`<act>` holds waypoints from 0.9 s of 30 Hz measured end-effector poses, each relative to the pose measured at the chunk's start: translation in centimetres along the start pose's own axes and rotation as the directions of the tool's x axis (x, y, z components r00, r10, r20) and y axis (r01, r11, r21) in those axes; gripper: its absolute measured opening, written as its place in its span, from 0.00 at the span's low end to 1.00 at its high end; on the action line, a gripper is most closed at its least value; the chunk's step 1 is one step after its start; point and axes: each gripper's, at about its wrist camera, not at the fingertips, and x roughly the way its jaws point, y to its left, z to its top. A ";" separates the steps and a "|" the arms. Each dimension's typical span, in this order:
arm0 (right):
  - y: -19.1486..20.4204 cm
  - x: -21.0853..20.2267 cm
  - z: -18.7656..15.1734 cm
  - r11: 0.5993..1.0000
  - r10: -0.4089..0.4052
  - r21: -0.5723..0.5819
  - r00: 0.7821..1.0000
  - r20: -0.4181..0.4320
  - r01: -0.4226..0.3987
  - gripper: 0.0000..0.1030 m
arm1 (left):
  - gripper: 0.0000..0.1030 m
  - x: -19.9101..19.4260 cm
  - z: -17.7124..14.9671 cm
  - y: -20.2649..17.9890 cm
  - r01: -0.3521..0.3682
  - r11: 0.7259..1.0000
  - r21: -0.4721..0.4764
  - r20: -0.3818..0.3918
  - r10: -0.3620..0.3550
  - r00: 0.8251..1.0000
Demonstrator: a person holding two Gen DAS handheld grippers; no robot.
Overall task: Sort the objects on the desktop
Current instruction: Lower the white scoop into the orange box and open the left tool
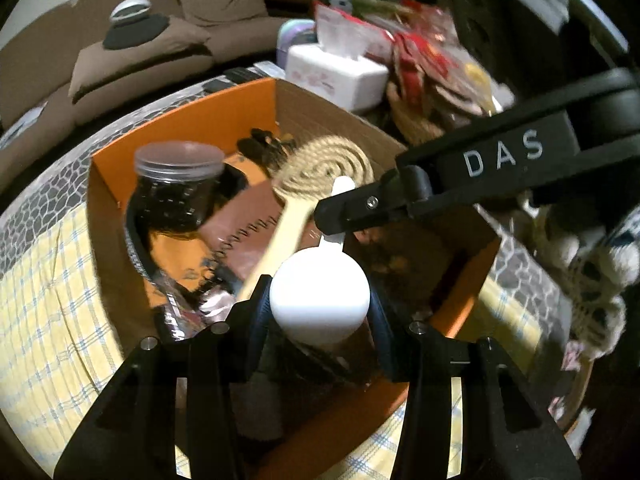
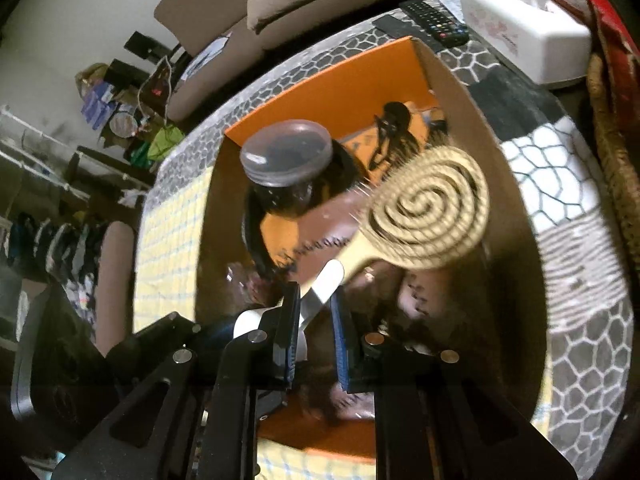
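On the far left the desk (image 1: 36, 216) shows its stone-pattern cover and a yellow checked cloth, and the cardboard box (image 1: 180, 120) with orange inner walls stands on it. This box is the place for collecting, I judge, because several things are already inside.

At the left of the box a dark jar (image 1: 176, 188) with a clear lid stands upright, so it takes little room. Beside it the cream hairbrush (image 1: 332, 164) with a spiral head lies slanted over a brown notebook, head up toward the far wall. Whether its handle touches my gripper I cannot tell, because the picture is blurred.

In the middle my left gripper (image 1: 318, 304) is clenched on the round head of the white scoop (image 1: 316, 284) – at least it looks like a scoop. The head is wide and smooth, so the jaws stand half apart around it.

To the right my right gripper (image 1: 334, 216) pinches the scoop's thin flat handle, nearly closed on it. Two grips keep the piece from turning – one hand alone could let it swing. The scoop hangs over the box, above the notebook, not yet put down.

Behind the box on the right a white tissue box (image 1: 340, 76) waits, untouched.
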 end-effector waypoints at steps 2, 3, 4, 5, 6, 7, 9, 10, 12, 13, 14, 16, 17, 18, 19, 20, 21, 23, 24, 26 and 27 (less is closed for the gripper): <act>-0.1 0.1 -0.4 1.000 -0.025 -0.009 1.000 -0.011 0.025 0.14 | 0.42 0.6 -0.3 -0.5 -0.002 1.000 0.021 -0.030 0.003 1.000; -0.1 0.2 -0.6 0.999 -0.038 -0.015 0.999 -0.016 0.037 0.14 | 0.42 0.9 -0.4 -0.7 -0.009 1.000 0.027 -0.042 0.010 0.999; -0.2 0.4 -0.8 0.999 -0.049 -0.020 0.999 -0.020 0.048 0.14 | 0.42 1.0 -0.6 -0.9 -0.016 0.999 0.032 -0.051 0.018 0.999; -0.2 0.5 -0.9 0.998 -0.063 -0.025 0.998 -0.023 0.063 0.15 | 0.43 1.1 -0.7 -1.0 -0.031 0.999 0.038 -0.058 0.033 0.998; -0.4 0.7 -1.1 0.995 -0.094 -0.035 0.995 -0.024 0.093 0.16 | 0.47 1.0 -0.8 -1.0 -0.038 0.998 0.040 -0.061 0.041 0.997; -0.4 0.8 -1.2 0.991 -0.130 -0.044 0.991 -0.020 0.129 0.18 | 0.56 0.8 -0.9 -0.8 -0.042 0.998 0.039 -0.063 0.044 0.997; -0.9 0.7 -1.2 0.989 -0.145 -0.036 0.989 -0.013 0.144 0.20 | 0.66 -0.2 -1.1 -0.5 -0.047 0.999 0.028 -0.047 0.048 0.998; -1.1 0.5 -1.2 0.989 -0.145 -0.025 0.989 -0.008 0.145 0.28 | 0.70 -0.7 -1.1 -0.3 -0.045 0.999 0.020 -0.038 0.046 0.998; -1.5 -0.3 -1.1 0.988 -0.157 -0.014 0.988 0.013 0.157 0.33 | 0.71 -1.6 -1.0 0.1 -0.045 0.999 0.004 -0.031 0.045 0.999; -1.6 -0.6 -1.2 0.987 -0.159 -0.011 0.987 0.018 0.159 0.33 | 0.71 -2.0 -1.0 0.5 -0.045 0.999 -0.005 -0.027 0.045 0.999; -1.6 -1.0 -1.2 0.987 -0.159 -0.008 0.987 0.023 0.160 0.33 | 0.71 -2.6 -1.0 0.7 -0.045 0.999 -0.015 -0.022 0.044 0.999; -1.6 -1.7 -1.4 0.986 -0.165 -0.007 0.986 0.036 0.166 0.33 | 0.73 -3.3 -1.0 1.3 -0.051 0.998 -0.036 -0.018 0.050 0.999; -1.4 -2.0 -1.6 0.986 -0.166 -0.009 0.985 0.042 0.167 0.34 | 0.74 -3.7 -1.1 1.6 -0.052 0.997 -0.053 -0.016 0.051 0.999; -1.1 -2.4 -1.7 0.986 -0.168 -0.012 0.985 0.047 0.168 0.34 | 0.76 -4.3 -1.4 1.9 -0.053 0.996 -0.073 -0.015 0.052 0.999; -0.9 -2.7 -2.0 0.985 -0.170 -0.014 0.984 0.050 0.171 0.34 | 0.76 -4.6 -1.6 2.2 -0.055 0.995 -0.085 -0.016 0.054 0.998; -0.6 -2.8 -2.1 0.985 -0.172 -0.016 0.984 0.052 0.173 0.35 | 0.76 -5.0 -1.8 2.3 -0.061 0.994 -0.094 -0.018 0.059 0.998; -0.4 -2.9 -2.4 0.984 -0.174 -0.019 0.983 0.054 0.175 0.35 | 0.76 -5.3 -2.0 2.4 -0.068 0.993 -0.100 -0.021 0.066 0.998; 0.0 -3.0 -2.9 0.984 -0.178 -0.020 0.983 0.054 0.179 0.36 | 0.76 -5.7 -2.3 2.5 -0.082 0.991 -0.104 -0.026 0.080 0.996; 0.2 -3.0 -3.1 0.983 -0.182 -0.023 0.982 0.055 0.184 0.36 | 0.76 -6.1 -2.5 2.4 -0.088 0.991 -0.105 -0.027 0.085 0.996; 0.6 -3.1 -3.7 0.980 -0.193 -0.030 0.980 0.059 0.195 0.40 | 0.77 -6.9 -2.9 2.3 -0.107 0.988 -0.111 -0.027 0.105 0.994; 0.8 -3.2 -4.0 0.979 -0.199 -0.031 0.978 0.062 0.201 0.43 | 0.77 -7.1 -3.1 2.3 -0.113 0.987 -0.115 -0.027 0.111 0.993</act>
